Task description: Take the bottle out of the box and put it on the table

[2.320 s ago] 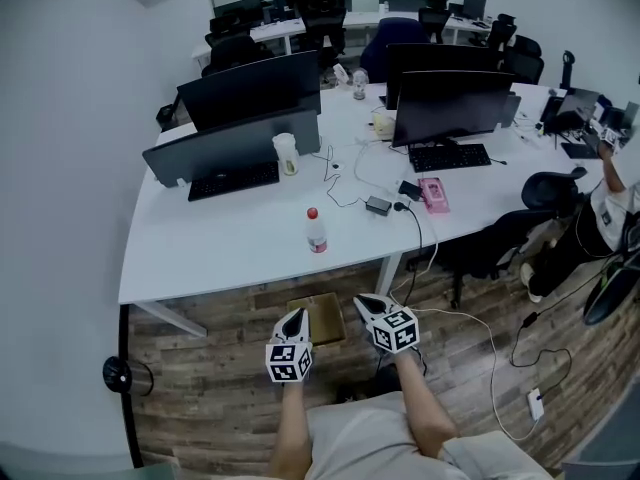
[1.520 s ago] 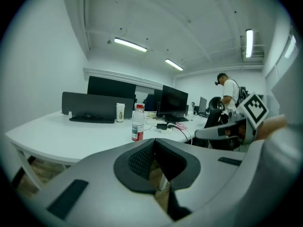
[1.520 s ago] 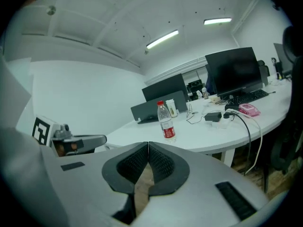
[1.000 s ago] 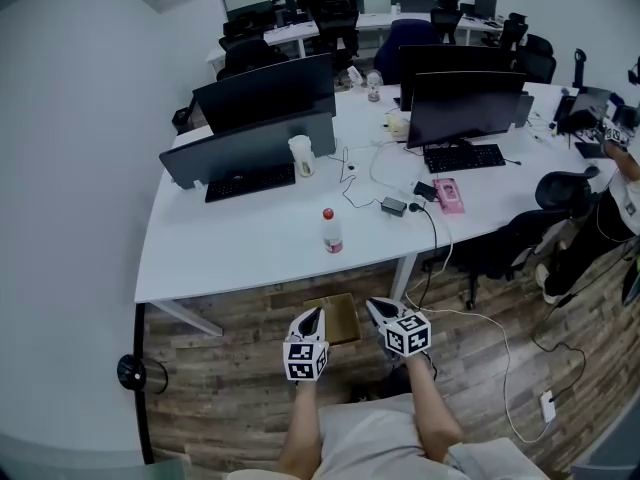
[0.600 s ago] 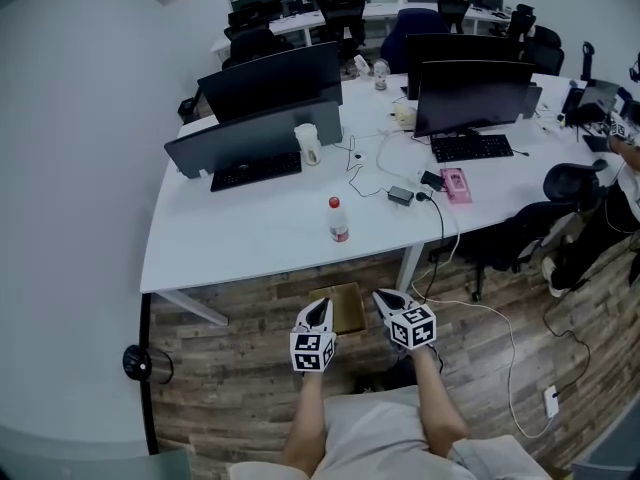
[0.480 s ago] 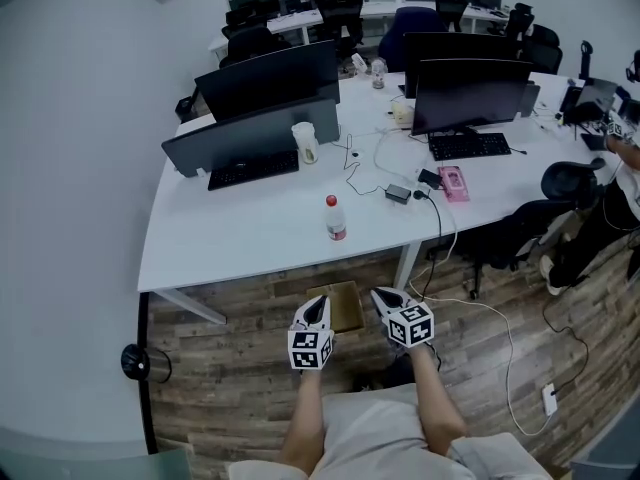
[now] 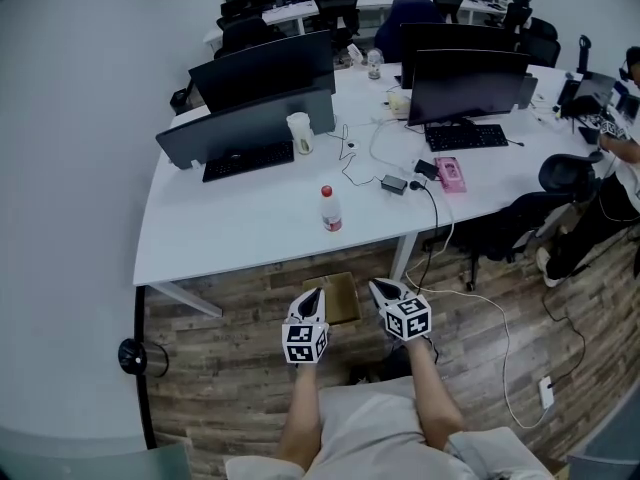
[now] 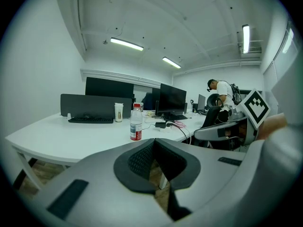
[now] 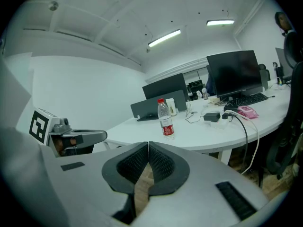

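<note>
A clear bottle [image 7: 326, 209] with a red cap and red label stands upright on the white table [image 7: 230, 230], near its front edge; it also shows as the bottle [image 8: 136, 122] and the bottle [image 9: 165, 119] in the gripper views. A brown cardboard box [image 7: 333, 297] sits on the wooden floor under the table's front edge. My left gripper [image 7: 312, 298] and right gripper [image 7: 380, 288] hang side by side above the floor by the box, both shut and holding nothing. The left gripper [image 8: 154, 141] and the right gripper [image 9: 148, 145] each show their pads pressed together.
Monitors [image 7: 262, 93], keyboards [image 7: 241, 163], a paper cup [image 7: 298, 133], a power brick with cables [image 7: 393, 184] and a pink object [image 7: 451, 174] lie on the table. Office chairs [image 7: 567, 178] and a person [image 7: 622, 158] are at the right. A white cable [image 7: 505, 333] trails over the floor.
Only the head camera has shifted slightly, so the scene slides in the picture. Both grippers stay shut beside the box, and the bottle stays put on the table.
</note>
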Motion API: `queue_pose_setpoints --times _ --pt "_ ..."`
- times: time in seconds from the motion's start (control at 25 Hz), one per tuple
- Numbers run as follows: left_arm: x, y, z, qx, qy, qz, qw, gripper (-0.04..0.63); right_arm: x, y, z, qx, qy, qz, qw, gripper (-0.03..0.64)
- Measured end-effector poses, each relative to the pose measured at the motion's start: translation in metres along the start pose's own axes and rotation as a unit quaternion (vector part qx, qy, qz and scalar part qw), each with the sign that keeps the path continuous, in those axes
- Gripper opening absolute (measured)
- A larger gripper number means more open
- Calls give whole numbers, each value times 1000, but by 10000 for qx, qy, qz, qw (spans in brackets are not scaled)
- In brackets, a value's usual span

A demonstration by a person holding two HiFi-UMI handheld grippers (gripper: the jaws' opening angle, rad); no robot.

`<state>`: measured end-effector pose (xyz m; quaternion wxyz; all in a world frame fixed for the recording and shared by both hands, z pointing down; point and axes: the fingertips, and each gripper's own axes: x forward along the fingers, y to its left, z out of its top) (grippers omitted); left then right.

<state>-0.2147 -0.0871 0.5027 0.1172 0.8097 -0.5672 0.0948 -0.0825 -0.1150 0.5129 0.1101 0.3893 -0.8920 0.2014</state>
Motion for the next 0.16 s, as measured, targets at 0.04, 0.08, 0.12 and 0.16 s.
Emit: queue_pose_setpoints --times 0.04,0.08,0.12,0.16 --pt "1 1 1 8 -6 10 10000 15 2 0 1 -3 -14 10 10000 40" --pt "1 3 2 17 -15 20 10000 15 4 1 2 -8 -24 25 10000 40" --pt "2 4 3 26 -25 29 10000 15 6 2 2 -14 -29 43 10000 40" --pt "2 6 5 35 -35 38 10000 15 8 3 3 -20 -32 62 10000 40"
